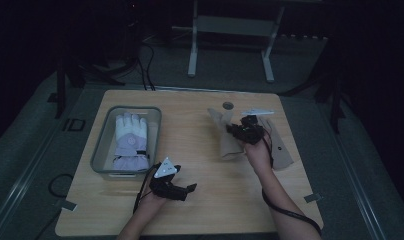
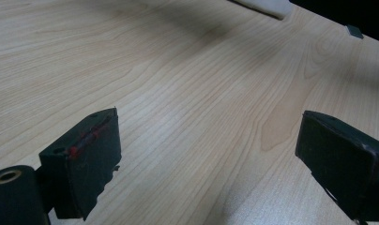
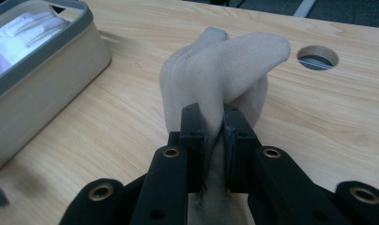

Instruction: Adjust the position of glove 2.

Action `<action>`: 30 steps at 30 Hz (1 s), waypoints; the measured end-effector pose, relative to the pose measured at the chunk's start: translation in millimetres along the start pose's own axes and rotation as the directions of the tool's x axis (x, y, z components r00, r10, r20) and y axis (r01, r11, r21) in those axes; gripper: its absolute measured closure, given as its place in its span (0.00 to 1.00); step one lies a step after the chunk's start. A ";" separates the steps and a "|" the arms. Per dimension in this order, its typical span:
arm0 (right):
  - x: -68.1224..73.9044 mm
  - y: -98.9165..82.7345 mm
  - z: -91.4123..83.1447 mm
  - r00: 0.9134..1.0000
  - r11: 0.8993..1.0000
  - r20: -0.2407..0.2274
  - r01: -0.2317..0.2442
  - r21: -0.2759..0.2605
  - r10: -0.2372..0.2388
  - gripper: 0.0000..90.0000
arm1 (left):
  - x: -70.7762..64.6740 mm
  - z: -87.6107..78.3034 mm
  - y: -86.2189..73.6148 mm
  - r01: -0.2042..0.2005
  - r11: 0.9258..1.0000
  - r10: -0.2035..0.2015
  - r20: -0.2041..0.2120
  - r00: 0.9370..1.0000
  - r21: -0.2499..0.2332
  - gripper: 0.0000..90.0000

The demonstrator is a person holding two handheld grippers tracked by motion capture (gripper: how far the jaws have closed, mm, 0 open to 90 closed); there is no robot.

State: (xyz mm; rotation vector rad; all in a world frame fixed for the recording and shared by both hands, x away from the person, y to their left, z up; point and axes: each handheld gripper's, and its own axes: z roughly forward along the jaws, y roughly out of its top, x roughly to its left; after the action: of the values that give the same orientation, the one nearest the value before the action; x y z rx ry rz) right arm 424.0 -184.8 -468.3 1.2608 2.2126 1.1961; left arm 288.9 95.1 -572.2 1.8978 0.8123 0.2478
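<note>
Left tongs [image 2: 208,159] gape apart, idle over bare worktop [image 2: 178,70]. Right tongs [image 3: 215,136] are clamped on the beige glove [image 3: 225,70], right of the bin [image 1: 101,150]. Lift it fully clear, then carry it over the bin's rim before releasing.

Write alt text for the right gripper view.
The right gripper is shut on a beige glove, pinching its fabric between two black jaws above a wooden table. A grey-rimmed bin stands at upper left, and a round hole in the table at upper right.
</note>
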 end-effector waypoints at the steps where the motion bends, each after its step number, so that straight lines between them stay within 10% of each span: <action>1: 4.5 -1.3 3.8 1.000 1.000 0.010 -0.003 -0.005 0.003 0.90 | 0.0 -0.2 -0.4 -0.003 1.000 0.003 0.004 1.000 0.002 0.08; 14: 33.3 -46.1 69.8 1.000 0.987 0.015 -0.014 0.158 0.012 0.81 | 1.6 -1.2 -2.6 0.002 1.000 -0.002 0.029 1.000 -0.006 0.08; 30: 54.2 -53.3 68.4 0.996 0.981 -0.064 0.071 0.181 -0.061 0.54 | -2.1 1.7 -4.6 -0.016 1.000 0.015 0.033 0.999 0.008 0.08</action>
State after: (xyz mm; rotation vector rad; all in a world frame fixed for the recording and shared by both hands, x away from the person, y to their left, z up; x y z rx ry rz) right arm 407.3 -119.2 -545.1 1.2228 2.4344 1.0372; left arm 286.2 93.7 -576.6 1.9118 0.7780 0.2227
